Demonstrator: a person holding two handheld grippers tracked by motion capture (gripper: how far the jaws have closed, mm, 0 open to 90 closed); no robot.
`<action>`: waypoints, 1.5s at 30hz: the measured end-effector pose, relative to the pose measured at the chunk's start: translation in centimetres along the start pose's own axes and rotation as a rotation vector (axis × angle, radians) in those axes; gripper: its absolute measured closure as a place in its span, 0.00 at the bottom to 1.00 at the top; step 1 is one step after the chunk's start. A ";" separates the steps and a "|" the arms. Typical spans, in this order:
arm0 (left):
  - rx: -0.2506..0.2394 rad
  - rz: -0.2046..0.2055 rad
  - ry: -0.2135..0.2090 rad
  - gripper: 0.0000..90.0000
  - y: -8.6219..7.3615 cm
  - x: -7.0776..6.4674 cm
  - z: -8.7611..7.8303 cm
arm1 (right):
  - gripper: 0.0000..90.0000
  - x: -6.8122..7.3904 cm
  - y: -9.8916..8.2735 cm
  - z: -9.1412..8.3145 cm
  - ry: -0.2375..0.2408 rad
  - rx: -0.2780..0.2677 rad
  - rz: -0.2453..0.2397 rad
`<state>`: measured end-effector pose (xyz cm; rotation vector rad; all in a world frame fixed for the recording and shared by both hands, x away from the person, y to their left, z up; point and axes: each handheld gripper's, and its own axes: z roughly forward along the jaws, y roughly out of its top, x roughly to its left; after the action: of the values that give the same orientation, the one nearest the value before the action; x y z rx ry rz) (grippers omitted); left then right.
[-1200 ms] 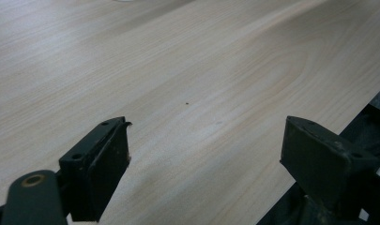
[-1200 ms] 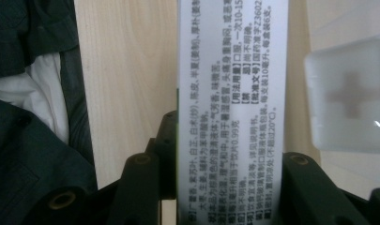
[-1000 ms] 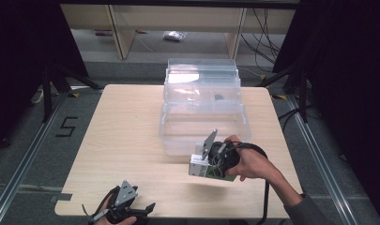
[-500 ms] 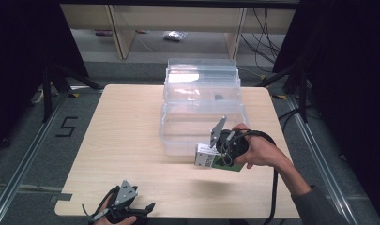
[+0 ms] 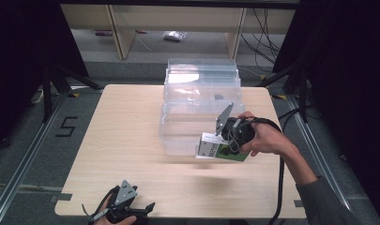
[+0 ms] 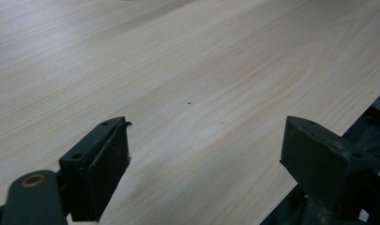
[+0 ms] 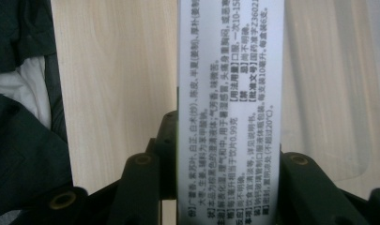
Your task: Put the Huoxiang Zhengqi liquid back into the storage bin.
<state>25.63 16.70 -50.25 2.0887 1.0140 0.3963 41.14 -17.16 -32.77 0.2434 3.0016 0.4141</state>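
Observation:
A white and green carton (image 5: pixel 209 149) with printed text hangs above the table, just in front of the clear plastic bin (image 5: pixel 200 83). My right gripper (image 5: pixel 222 148) is shut on it, held by a hand coming from the right. In the right gripper view the carton (image 7: pixel 230 84) stands between the two black jaws of the right gripper (image 7: pixel 227 161), its text side facing the camera. My left gripper (image 5: pixel 143 208) rests at the table's near left edge. In the left gripper view, the left gripper (image 6: pixel 206 159) is open over bare wood.
The light wooden table (image 5: pixel 122 136) carries the stacked clear bin at its far middle. A black cable (image 5: pixel 280 187) trails from the right gripper off the near edge. Shelving and a dark floor lie beyond the table.
The right gripper has lifted the carton and carried it to the right, along the front of the bin. The left gripper has stayed put.

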 end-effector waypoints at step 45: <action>0.000 -0.009 -0.005 0.17 -0.1 0.0 0.0 | 0.72 -9.6 -0.3 0.8 -0.045 0.004 0.069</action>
<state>25.62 16.76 -50.28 2.0839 1.0202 0.3865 50.61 -18.84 -32.84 0.3529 2.9576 0.4031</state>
